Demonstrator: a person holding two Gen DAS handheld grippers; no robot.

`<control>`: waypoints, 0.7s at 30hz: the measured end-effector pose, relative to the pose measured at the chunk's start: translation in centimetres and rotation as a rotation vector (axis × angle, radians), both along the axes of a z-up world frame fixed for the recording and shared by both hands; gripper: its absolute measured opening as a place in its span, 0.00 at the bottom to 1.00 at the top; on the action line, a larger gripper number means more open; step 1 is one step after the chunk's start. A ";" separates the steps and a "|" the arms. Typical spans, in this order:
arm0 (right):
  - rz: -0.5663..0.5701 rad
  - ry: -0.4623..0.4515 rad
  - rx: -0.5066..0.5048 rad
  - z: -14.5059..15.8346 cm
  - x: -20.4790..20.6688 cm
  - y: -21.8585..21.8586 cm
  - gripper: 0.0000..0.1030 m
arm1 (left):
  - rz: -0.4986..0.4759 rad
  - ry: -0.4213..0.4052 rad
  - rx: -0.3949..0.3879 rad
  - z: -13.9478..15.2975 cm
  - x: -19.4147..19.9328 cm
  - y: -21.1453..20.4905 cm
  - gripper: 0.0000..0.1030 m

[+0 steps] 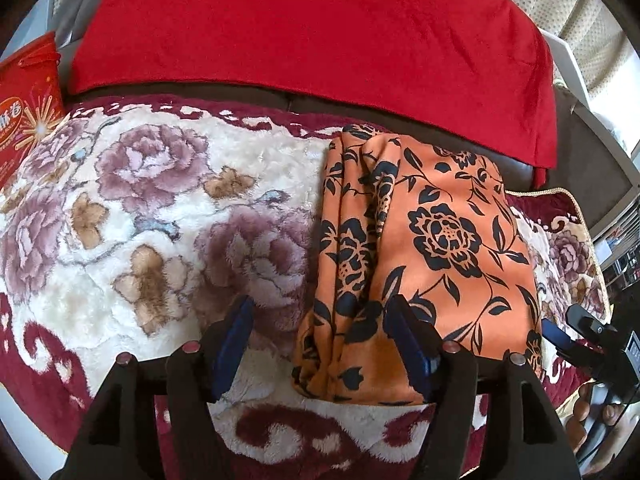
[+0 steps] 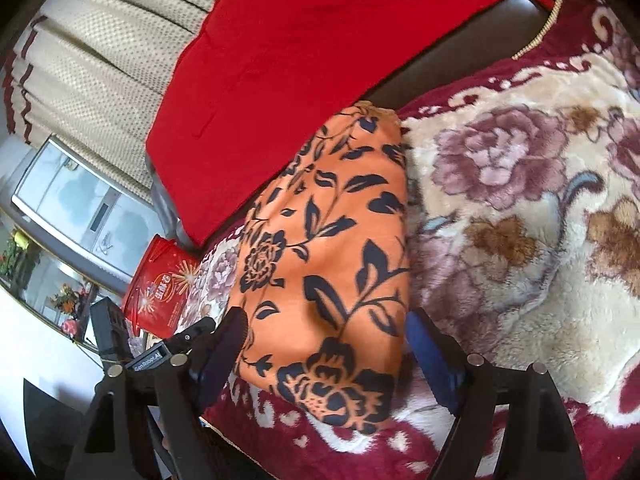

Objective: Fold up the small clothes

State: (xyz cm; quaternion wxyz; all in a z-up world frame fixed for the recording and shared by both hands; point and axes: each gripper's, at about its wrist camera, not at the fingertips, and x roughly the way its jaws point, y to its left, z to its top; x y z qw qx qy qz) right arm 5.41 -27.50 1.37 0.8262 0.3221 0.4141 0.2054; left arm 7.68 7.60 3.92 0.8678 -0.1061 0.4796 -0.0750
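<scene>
Folded orange cloth with black flowers (image 1: 432, 240) lying flat on fluffy flower blanket (image 1: 160, 208), at about 3 o'clock in left view. Left claw (image 1: 324, 344) spread wide at 6 o'clock, gripping nothing. Right claw (image 2: 324, 360) spread wide around near end, pinching nothing. Red cloth (image 1: 304, 32) behind at 12 o'clock. Red bag (image 1: 28, 96) at 9 o'clock.

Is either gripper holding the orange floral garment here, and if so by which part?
Nothing is held. The left gripper and right gripper both stand open above the folded orange garment.
</scene>
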 end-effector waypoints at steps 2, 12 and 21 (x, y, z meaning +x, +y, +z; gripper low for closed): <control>0.002 0.009 0.010 -0.4 0.3 -0.2 0.81 | -0.015 0.000 0.003 0.0 0.4 -0.4 0.68; 0.023 0.112 0.068 -3.3 5.1 0.3 0.83 | -0.102 0.164 -0.256 -4.3 4.4 -0.6 0.78; 0.166 0.043 -0.166 0.5 6.2 4.8 0.35 | -0.118 0.046 -0.300 -1.2 2.6 -1.3 0.28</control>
